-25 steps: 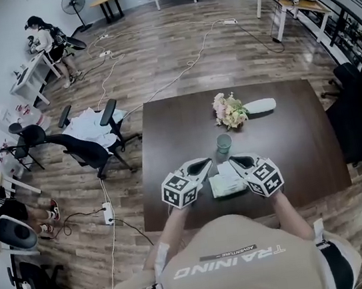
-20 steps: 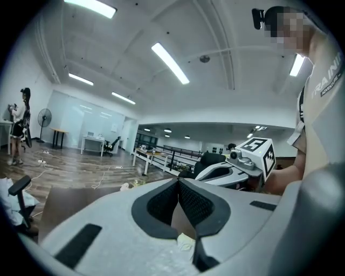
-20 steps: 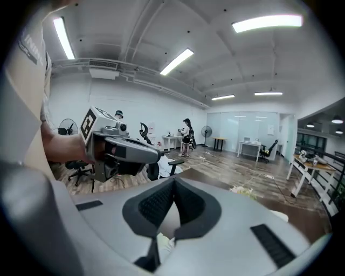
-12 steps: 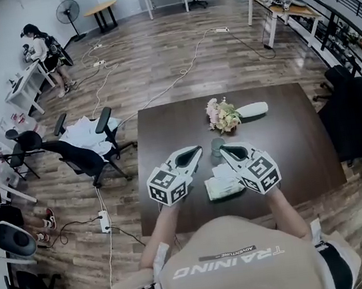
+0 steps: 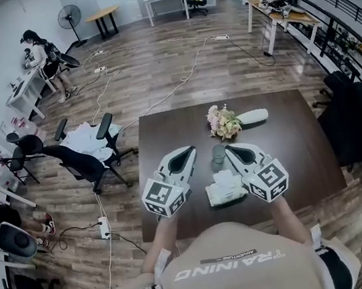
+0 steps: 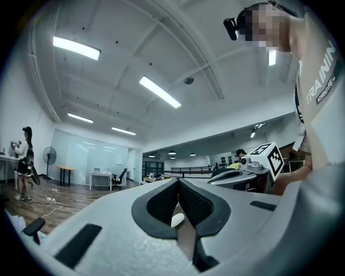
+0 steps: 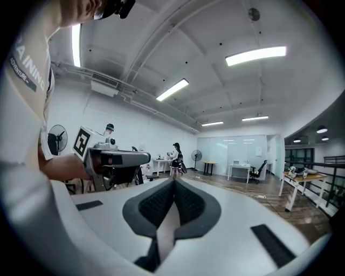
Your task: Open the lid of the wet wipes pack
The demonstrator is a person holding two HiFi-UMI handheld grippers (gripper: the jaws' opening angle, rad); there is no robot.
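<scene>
Between left gripper [image 5: 185, 152] and right gripper [image 5: 230, 148], fingers closed and empty, lies the wet wipes pack [image 5: 224, 188].

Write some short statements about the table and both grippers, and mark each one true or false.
1. The wet wipes pack lies on the table. True.
2. The right gripper holds the pack. False: it is shut, with nothing between its jaws.
3. The left gripper is wide open. False: it is shut and empty.
4. Flowers lie on the table beyond the cup. True.
</scene>
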